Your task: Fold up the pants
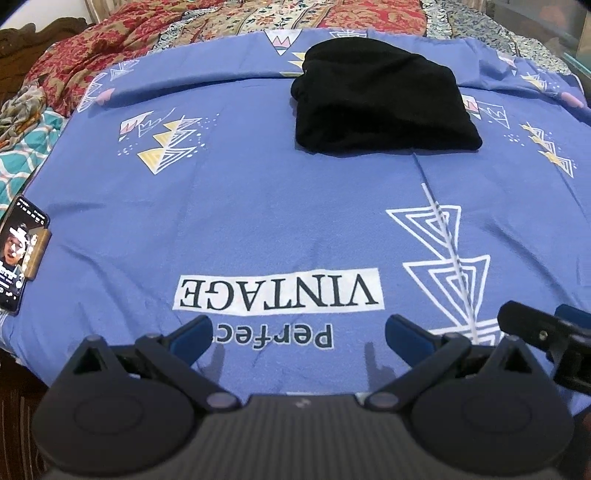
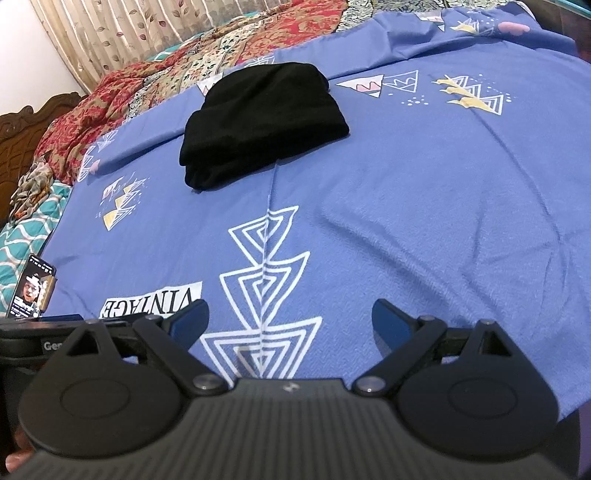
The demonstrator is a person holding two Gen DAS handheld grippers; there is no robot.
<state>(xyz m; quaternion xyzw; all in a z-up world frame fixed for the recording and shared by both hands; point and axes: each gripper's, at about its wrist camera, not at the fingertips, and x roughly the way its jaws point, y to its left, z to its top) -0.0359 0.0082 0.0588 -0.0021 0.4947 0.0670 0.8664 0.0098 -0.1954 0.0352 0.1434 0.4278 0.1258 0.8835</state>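
Black pants (image 1: 384, 103): folded into a compact bundle, lying flat on the blue bedsheet (image 1: 258, 206) toward its far side, well apart from both grippers; in the right wrist view the same bundle (image 2: 264, 122) sat left of centre, layered edges showing at its near-left corner.

Left gripper (image 1: 299, 336): fingers spread wide, nothing between them; blue pads (image 1: 192, 338) visible on the inner faces; it hung just above the near part of the sheet, over the printed words "Perfect" and "VINTAGE" (image 1: 279, 291), which read upside down.

Right gripper (image 2: 290, 321): fingers likewise spread wide and empty, over a white nested-triangle motif (image 2: 266, 280) on the sheet; part of this gripper showed at the right edge of the left wrist view, just beside the left one.

Bedsheet: blue, printed with white and yellow triangle figures, a crease running from the pants toward the grippers.

Smartphone (image 1: 20, 254): at the sheet's left edge, screen lit, propped at a tilt.

Red floral quilt (image 1: 92, 48): bunched beyond the sheet's far-left side; teal patterned cloth (image 1: 22, 155) beside it; carved wooden headboard (image 2: 26, 125) at far left; leaf-print curtain (image 2: 147, 29) behind.
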